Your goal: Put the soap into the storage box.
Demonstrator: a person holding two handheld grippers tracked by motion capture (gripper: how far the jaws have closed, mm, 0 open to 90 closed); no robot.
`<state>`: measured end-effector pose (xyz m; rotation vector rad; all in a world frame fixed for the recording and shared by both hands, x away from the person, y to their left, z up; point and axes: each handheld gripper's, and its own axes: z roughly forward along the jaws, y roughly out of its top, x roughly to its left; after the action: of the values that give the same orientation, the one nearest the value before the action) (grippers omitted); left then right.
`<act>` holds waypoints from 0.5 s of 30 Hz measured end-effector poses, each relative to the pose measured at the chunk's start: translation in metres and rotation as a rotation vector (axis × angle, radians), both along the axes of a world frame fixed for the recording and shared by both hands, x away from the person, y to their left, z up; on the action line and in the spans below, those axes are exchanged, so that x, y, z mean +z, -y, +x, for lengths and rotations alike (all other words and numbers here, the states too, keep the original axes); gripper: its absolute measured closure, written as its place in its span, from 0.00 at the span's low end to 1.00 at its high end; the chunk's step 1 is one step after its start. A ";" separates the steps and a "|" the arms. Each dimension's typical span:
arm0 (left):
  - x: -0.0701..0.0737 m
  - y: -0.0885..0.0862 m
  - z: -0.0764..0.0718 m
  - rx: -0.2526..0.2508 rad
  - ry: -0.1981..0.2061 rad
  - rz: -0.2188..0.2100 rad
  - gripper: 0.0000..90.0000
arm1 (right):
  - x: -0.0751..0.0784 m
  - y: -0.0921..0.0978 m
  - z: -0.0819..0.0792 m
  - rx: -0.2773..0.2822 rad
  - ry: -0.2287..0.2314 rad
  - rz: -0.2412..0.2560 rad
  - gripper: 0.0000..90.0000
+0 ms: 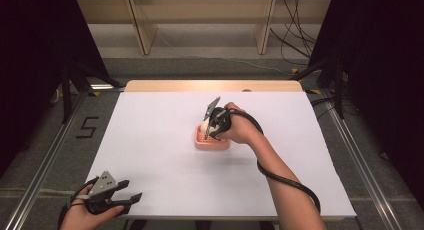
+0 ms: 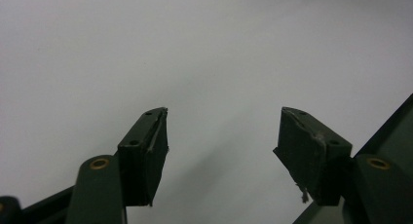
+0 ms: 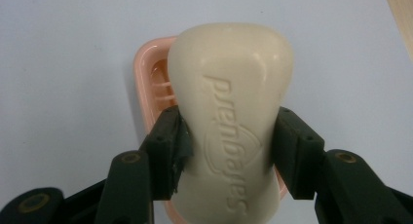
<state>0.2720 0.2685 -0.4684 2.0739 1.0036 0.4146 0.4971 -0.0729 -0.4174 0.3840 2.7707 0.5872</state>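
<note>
The soap sits right between the two jaws of the right gripper. The jaws press on its two long sides, one jaw on each side. They are closed just as wide as the soap is, so the right gripper is grasping the soap. The far end of the soap sticks out past the jaw tips. Raised letters run along its top.

Right under and behind the soap is the pink soap dish. Its rim peeks out on one side of the soap, and you can see the slots in its bottom. I cannot tell if the soap touches the dish or hangs just over it.

From the high view, the right gripper is at the soap dish, with the soap at its jaws.

The left gripper is well apart from the soap and the dish. Its jaws are spread wide and hold nothing. Past them is just the white table.

There is one soap, one soap dish and two grippers.
</note>
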 end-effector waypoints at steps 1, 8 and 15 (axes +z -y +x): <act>0.000 0.000 0.000 -0.003 -0.001 -0.002 0.39 | 0.000 0.000 0.001 0.004 -0.009 0.001 0.56; 0.001 -0.002 0.001 -0.015 0.008 0.023 0.39 | -0.006 -0.004 0.002 0.010 -0.010 -0.018 0.56; 0.000 -0.001 0.000 -0.007 -0.002 0.010 0.39 | -0.011 -0.006 0.005 0.007 -0.012 -0.033 0.56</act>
<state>0.2724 0.2694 -0.4682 2.0867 0.9970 0.4153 0.5020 -0.0673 -0.4287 0.3724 2.7908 0.5416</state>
